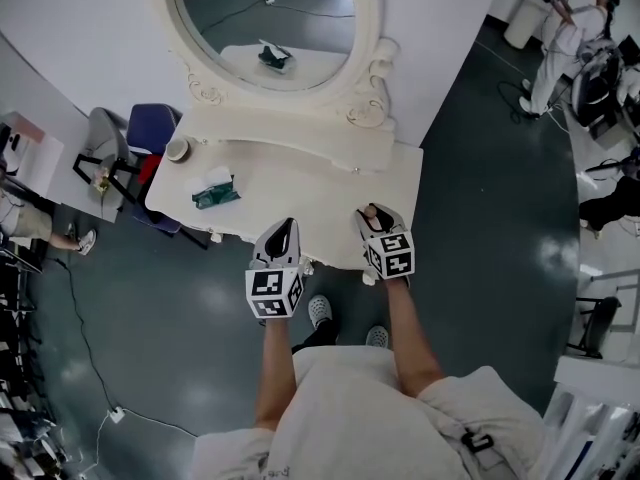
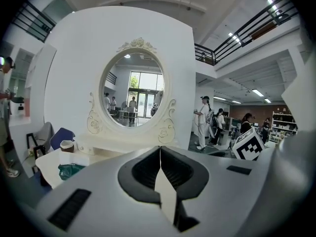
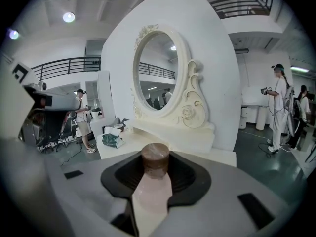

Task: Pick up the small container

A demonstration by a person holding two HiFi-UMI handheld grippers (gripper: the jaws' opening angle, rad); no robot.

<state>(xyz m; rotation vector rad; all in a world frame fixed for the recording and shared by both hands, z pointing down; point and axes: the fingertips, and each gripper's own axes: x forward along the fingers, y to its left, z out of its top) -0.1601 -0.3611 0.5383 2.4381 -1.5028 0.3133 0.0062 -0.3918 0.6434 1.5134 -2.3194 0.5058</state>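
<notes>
The small container, with a brown round lid and a pale pink body, stands upright between the jaws of my right gripper, which is shut on it. In the head view that gripper hovers over the front right part of the white dressing table, and the container's lid shows at its tip. My left gripper is beside it over the table's front edge. Its jaws are shut with nothing between them.
An oval mirror in a carved white frame rises at the table's back. A teal tissue pack and a paper cup sit on the table's left end. A blue chair stands left of the table. A person stands far right.
</notes>
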